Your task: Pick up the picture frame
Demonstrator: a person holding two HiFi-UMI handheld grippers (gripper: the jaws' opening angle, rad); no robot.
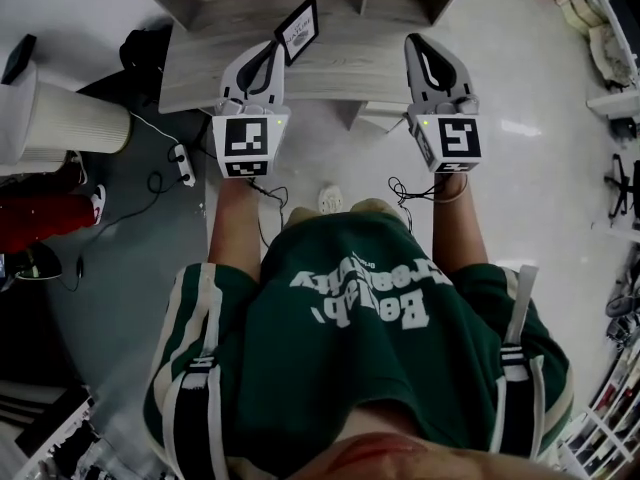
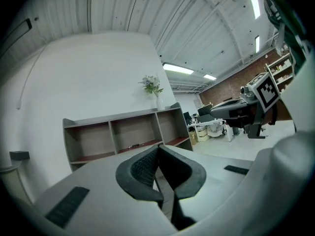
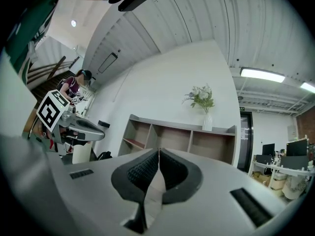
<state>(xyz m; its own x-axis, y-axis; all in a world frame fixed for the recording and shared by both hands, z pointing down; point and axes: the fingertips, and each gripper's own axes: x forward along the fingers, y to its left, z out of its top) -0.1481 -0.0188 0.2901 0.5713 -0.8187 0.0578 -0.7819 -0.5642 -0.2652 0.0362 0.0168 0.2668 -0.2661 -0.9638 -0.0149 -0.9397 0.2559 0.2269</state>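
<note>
our left gripper [image 1: 268,56] has its jaws pressed together with nothing between them, and our right gripper [image 1: 428,48] is closed and empty too. we hold both out level at the edge of the grey desk [image 1: 350,53]. the picture frame [image 1: 297,28] stands tilted on that desk, just past the left gripper's tip; we cannot tell whether they touch.
</note>
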